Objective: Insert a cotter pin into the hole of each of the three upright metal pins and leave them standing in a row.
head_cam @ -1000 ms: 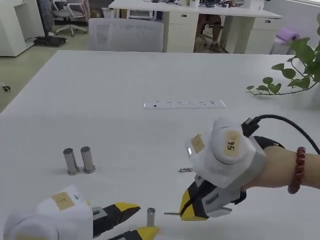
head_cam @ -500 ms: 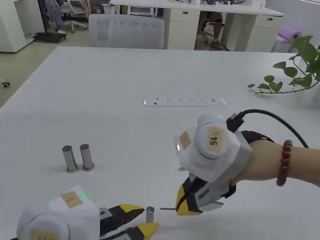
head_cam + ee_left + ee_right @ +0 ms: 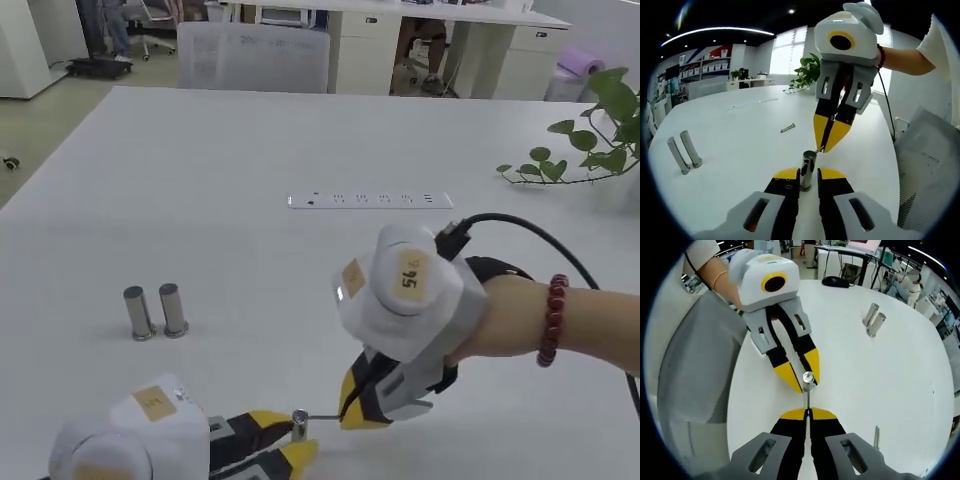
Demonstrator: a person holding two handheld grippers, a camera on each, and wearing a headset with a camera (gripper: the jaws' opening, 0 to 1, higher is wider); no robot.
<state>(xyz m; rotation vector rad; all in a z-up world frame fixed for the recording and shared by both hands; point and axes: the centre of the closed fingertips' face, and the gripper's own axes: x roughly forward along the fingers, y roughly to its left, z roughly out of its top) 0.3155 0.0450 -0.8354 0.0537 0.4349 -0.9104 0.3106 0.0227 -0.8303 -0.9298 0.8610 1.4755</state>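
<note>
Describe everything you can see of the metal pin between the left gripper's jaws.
The short silver cylindrical metal pin stands upright on the white table, with a slightly wider base. The left gripper clamps its lower half between yellow-tipped jaws. The thin cotter pin, held by the right gripper, meets its top end; the hole cannot be made out.

The white table (image 3: pixel 250 180) carries a white power strip (image 3: pixel 370 202) lying flat toward its far middle, and a leafy plant sprig (image 3: pixel 545 172) reaches over its far right side. At the near left, 2 metal pins (image 3: pixel 173 311) stand upright just beside each other, and a 3rd metal pin (image 3: pixel 299 425) stands upright by the near edge, well apart to their right. 1 loose cotter pin (image 3: pixel 787 128) lies flat on the bare top, right of the 3rd pin and farther out.
</note>
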